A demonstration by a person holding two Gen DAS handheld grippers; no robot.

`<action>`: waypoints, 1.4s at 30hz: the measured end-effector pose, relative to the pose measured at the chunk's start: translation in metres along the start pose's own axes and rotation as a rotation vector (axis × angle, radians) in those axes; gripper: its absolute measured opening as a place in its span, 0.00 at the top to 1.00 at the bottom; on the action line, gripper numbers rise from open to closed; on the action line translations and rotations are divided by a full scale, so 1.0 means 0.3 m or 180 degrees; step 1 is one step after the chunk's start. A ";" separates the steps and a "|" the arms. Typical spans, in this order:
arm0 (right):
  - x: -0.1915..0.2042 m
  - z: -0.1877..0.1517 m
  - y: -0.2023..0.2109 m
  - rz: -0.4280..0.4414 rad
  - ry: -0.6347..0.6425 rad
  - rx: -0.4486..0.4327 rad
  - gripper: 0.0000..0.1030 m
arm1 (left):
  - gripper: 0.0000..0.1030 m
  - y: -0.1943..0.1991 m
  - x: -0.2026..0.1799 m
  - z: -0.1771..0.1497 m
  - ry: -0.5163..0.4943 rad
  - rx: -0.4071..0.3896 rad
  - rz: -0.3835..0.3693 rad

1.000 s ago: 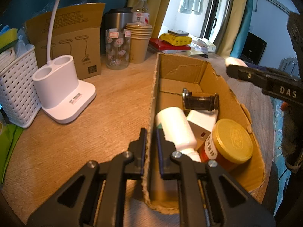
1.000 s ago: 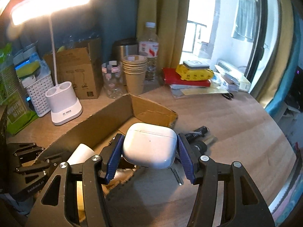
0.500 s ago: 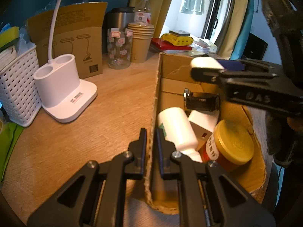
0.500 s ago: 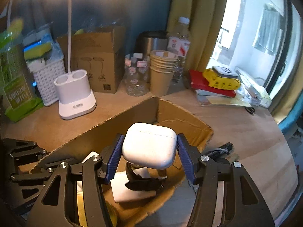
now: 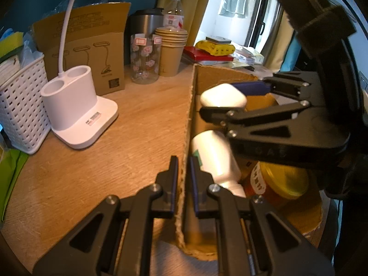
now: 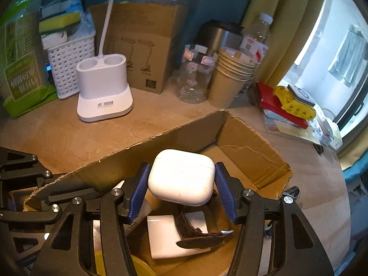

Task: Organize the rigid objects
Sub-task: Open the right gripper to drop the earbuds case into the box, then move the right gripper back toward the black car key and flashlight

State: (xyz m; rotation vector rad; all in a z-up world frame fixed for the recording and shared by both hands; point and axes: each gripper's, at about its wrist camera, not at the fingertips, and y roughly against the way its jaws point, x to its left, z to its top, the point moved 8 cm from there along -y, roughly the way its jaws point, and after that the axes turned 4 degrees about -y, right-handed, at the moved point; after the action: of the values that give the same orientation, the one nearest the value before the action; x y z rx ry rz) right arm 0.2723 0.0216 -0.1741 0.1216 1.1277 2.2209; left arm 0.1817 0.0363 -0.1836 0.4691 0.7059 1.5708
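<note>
Earbud case [image 6: 181, 177] sits clamped in the right hand-held gripper [image 6: 181, 184] above the cardboard box [image 6: 241, 138]; lower it onto bare floor, then release. Left hand-held gripper [image 5: 184, 172] pinches the box wall.

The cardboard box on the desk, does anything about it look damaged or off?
Yes. The cardboard box has ragged, torn top edges, worst at its far corner. The left gripper pinches its near wall. Inside, the white bottle lies tipped on its side.
</note>
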 end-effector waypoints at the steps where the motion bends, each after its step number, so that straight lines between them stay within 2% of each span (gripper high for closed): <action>1: 0.001 0.000 -0.002 0.0006 0.0008 0.0020 0.42 | 0.90 0.000 0.000 -0.001 0.0005 0.0000 0.0001; 10: 0.012 -0.010 -0.015 0.0047 0.0063 0.0149 0.42 | 0.90 0.003 0.001 0.002 -0.0011 0.0000 -0.0007; 26: -0.018 -0.016 0.014 0.0058 -0.0150 -0.0002 0.41 | 0.90 0.004 0.004 0.002 -0.0010 0.0005 -0.0012; 42: -0.142 -0.023 0.159 -0.0124 -0.0527 -0.0380 0.38 | 0.90 0.004 0.004 0.003 -0.0012 0.0005 -0.0012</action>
State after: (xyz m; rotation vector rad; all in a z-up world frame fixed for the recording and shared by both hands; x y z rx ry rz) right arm 0.2799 -0.0284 -0.1341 0.2268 0.8992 2.1933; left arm 0.1812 0.0375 -0.1822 0.4716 0.7048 1.5655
